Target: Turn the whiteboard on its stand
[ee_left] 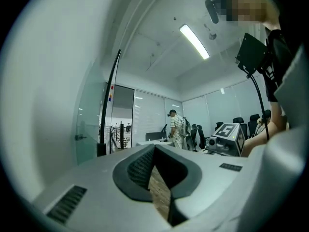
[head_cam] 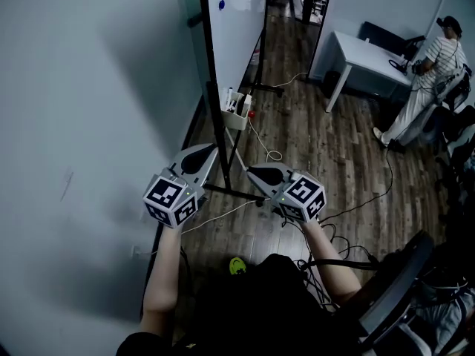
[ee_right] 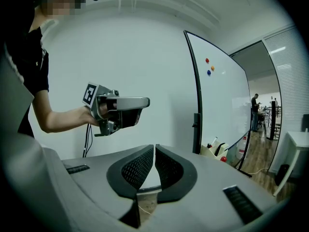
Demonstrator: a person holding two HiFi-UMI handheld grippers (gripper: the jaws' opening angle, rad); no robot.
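Just ahead of the person, the whiteboard [head_cam: 237, 28] stands edge-on, its long side running away toward the far room and its near black frame post [head_cam: 215, 102] rising between the two grippers. The left gripper [head_cam: 208, 153] is the closer one, its tip just beside the post on the wall side, while the right gripper [head_cam: 256, 173] hangs near it on the board's white face side. Both forearms reach forward, each gripper's fingers pressed together on nothing.

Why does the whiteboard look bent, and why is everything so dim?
Right gripper view: the wide lens bows the whiteboard into a curve. Left gripper view: same bulge, black corners, and the ceiling light is washed out white. Head view: dim overall, darkest toward the bottom.
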